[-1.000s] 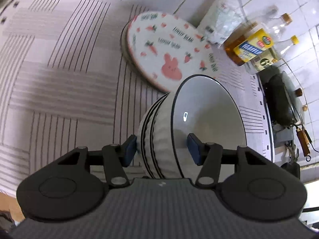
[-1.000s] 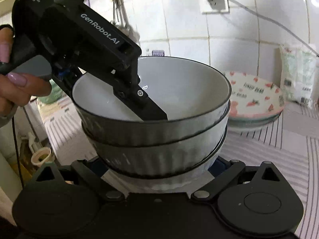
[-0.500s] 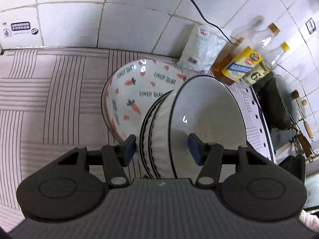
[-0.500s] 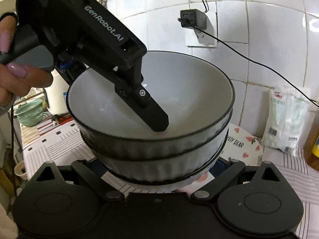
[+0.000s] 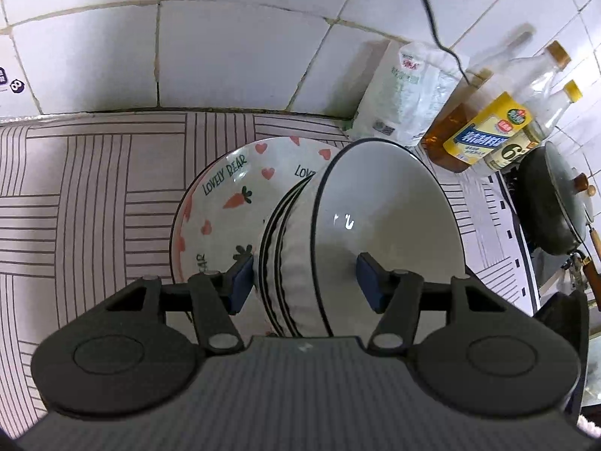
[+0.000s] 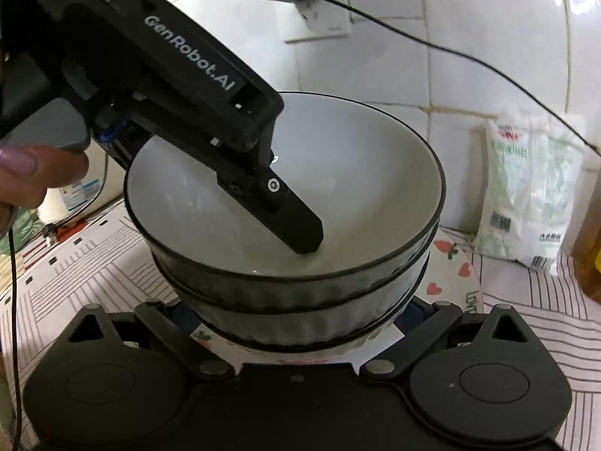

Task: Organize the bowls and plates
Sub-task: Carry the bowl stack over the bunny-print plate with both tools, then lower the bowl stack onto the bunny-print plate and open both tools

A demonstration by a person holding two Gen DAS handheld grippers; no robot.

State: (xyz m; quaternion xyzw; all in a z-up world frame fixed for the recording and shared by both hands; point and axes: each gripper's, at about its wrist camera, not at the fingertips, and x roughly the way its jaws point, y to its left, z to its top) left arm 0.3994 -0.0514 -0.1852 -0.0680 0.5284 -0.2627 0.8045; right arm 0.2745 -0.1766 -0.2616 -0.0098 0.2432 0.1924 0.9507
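Since 1 s ago the bowl stack (image 5: 338, 233) has travelled from beside the carrot plate (image 5: 225, 203) to above it. L gripper (image 5: 304, 278) is clamped on the stack wall, one pad inside the top bowl, one outside. R gripper (image 6: 296, 323) cups the base; can't tell if it's squeezing. Plate lies directly under the stack, so next move is prob straight down. R view shows the L finger (image 6: 296, 225) inside the bowl; L view shows the plate's offset.

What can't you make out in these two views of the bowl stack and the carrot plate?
- Right wrist view: right gripper fingertips, hidden under the bowl stack.
- Both views: whether the stack touches the carrot plate, hidden by the bowls.
- Left wrist view: bottle label print, too small.
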